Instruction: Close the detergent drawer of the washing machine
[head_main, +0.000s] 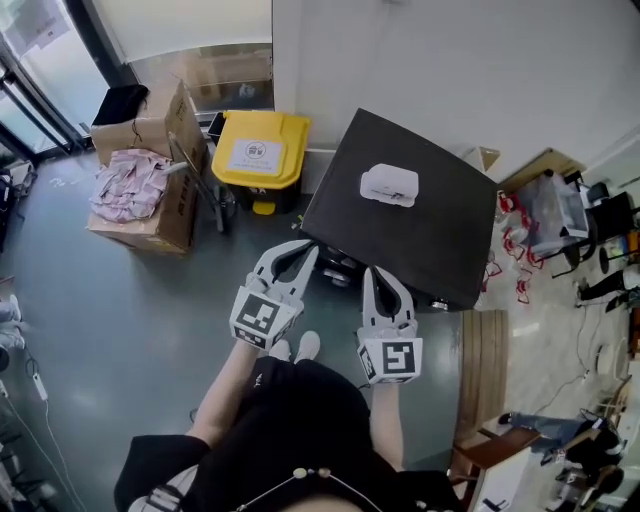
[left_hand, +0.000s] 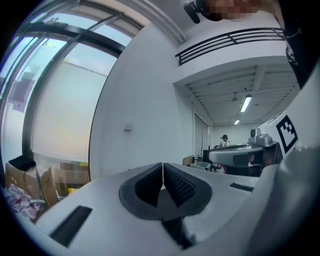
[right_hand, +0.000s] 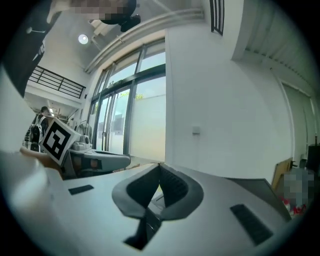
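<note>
The washing machine (head_main: 420, 215) shows from above as a dark square top, with a small white pack (head_main: 389, 185) lying on it. Its front face is hidden below the top's near edge, so I cannot make out the detergent drawer. My left gripper (head_main: 308, 246) is held in the air just before the machine's front left corner. It is shut, with its pads (left_hand: 175, 182) together and nothing between them. My right gripper (head_main: 372, 272) hangs beside it before the front edge, also shut and empty (right_hand: 159, 166). Both point level at the white wall.
A yellow-lidded bin (head_main: 262, 150) stands left of the machine. Cardboard boxes with pink packets (head_main: 140, 190) sit further left. A wooden board (head_main: 483, 365) lies on the floor at the right, with cluttered furniture beyond. The person's feet (head_main: 295, 347) are below the grippers.
</note>
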